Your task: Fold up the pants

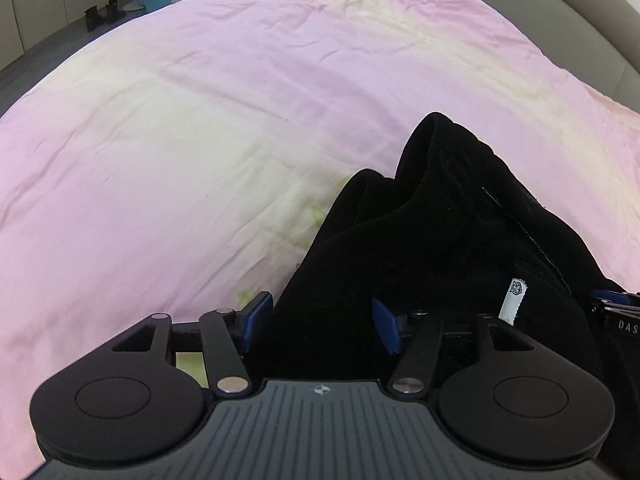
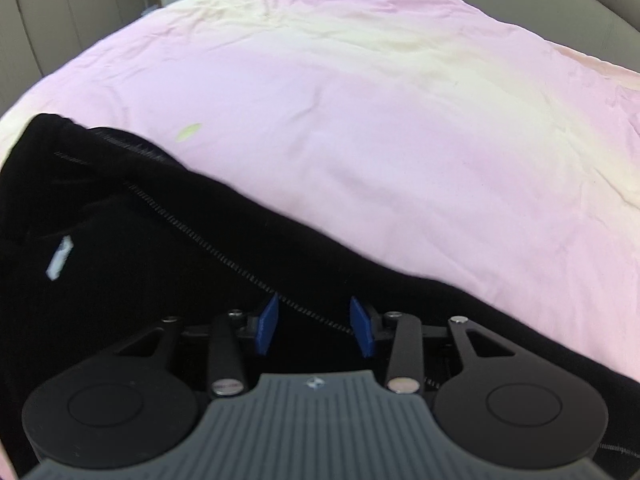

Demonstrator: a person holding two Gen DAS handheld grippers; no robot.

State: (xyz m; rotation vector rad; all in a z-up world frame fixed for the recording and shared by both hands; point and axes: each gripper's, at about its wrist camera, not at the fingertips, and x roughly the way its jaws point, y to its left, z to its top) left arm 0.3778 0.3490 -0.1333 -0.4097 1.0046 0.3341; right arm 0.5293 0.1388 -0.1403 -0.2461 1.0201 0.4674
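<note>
The black pants (image 1: 460, 240) are bunched on the pink bedspread (image 1: 200, 120) at lower right, peaking toward the top of the frame. Cloth is seen between the parted blue pads of the left gripper (image 1: 322, 322) and right gripper (image 2: 316, 326); whether either is clenched cannot be told.

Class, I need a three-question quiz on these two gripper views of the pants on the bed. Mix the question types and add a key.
1. True or false: the black pants lie folded flat on the pink sheet.
2. What white item shows on the pants?
3. Fabric sits between the pads of which gripper? A left gripper B right gripper C both

Key: 1 false, bunched; 2 a label; 3 C
</note>
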